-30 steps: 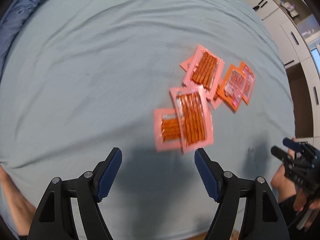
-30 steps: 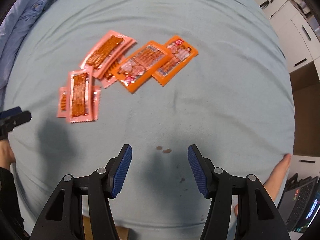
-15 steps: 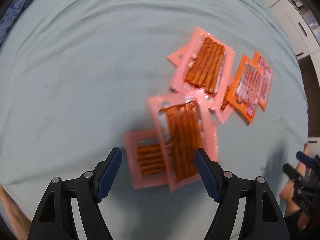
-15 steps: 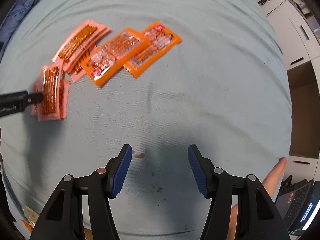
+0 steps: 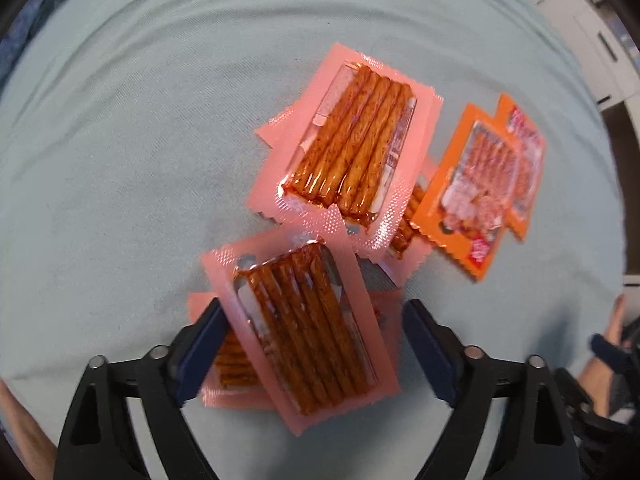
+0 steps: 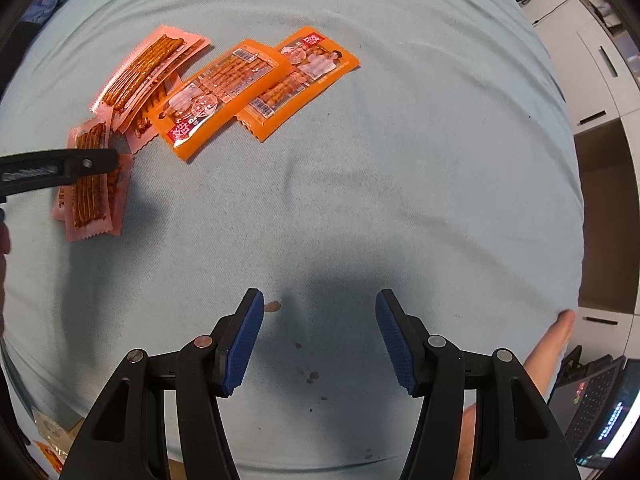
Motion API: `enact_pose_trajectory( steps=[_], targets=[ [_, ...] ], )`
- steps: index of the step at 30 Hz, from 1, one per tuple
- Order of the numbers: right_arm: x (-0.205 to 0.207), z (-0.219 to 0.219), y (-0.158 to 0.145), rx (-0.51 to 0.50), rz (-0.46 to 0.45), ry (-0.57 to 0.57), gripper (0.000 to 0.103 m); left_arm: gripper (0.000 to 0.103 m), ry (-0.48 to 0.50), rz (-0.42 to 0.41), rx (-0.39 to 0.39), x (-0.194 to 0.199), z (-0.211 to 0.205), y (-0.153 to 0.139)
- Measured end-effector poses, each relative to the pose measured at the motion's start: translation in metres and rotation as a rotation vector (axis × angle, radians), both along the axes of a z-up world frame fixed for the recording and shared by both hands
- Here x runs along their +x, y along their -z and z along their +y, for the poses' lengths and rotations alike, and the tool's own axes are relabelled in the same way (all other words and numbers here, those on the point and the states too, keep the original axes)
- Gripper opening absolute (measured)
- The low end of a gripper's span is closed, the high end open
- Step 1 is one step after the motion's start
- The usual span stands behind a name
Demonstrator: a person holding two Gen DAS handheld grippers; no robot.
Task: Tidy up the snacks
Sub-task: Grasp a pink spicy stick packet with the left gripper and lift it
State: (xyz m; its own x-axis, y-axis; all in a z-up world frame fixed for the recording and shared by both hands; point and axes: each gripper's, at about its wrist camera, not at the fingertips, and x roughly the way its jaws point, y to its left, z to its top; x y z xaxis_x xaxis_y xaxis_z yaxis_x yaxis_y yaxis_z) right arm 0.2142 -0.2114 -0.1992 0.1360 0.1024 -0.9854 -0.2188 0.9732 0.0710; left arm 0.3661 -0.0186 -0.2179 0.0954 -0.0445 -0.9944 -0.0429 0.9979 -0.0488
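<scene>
Left wrist: the left gripper point(image 5: 310, 354), jaws spread wide, has dropped in close since a second ago, straddling the nearest pink packet point(image 5: 304, 330) of spicy sticks. Right wrist: the right gripper point(image 6: 319, 340) hangs open over bare bedsheet point(image 6: 400, 180), orange packets point(image 6: 224, 96) far ahead-left.

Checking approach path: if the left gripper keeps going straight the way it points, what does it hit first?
Most likely the nearest pink snack pack, which lies between the open fingers of the left gripper, on top of another pink pack. Depth is unclear.
</scene>
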Motion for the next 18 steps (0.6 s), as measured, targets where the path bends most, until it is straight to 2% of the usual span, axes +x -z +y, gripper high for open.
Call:
enact_pose_trajectory(
  steps=[3, 5, 7, 9, 14, 18],
  targets=[
    [-0.001, 0.000, -0.001, -0.002, 0.000, 0.000, 0.057, 0.095, 0.086, -0.019, 0.095, -0.003, -0.020, 0.007],
    [0.000, 0.000, -0.002, -0.001, -0.002, -0.002, 0.057, 0.083, 0.110, -0.039, 0.065, -0.007, -0.027, 0.002],
    [-0.001, -0.001, -0.003, -0.002, -0.006, -0.002, 0.057, 0.055, 0.124, -0.044, -0.001, -0.010, -0.028, -0.008],
    [-0.001, -0.003, -0.004, -0.002, -0.008, 0.002, 0.057, 0.042, 0.110, -0.034, -0.039, -0.014, -0.027, -0.013],
    [0.000, -0.001, 0.001, -0.013, 0.010, 0.016, 0.057, 0.035, 0.069, -0.001, -0.097, -0.027, -0.020, -0.015],
    [-0.001, 0.008, 0.001, -0.032, -0.001, -0.001, 0.057, 0.035, 0.036, 0.012, -0.193, -0.042, -0.002, -0.028]
  ],
)
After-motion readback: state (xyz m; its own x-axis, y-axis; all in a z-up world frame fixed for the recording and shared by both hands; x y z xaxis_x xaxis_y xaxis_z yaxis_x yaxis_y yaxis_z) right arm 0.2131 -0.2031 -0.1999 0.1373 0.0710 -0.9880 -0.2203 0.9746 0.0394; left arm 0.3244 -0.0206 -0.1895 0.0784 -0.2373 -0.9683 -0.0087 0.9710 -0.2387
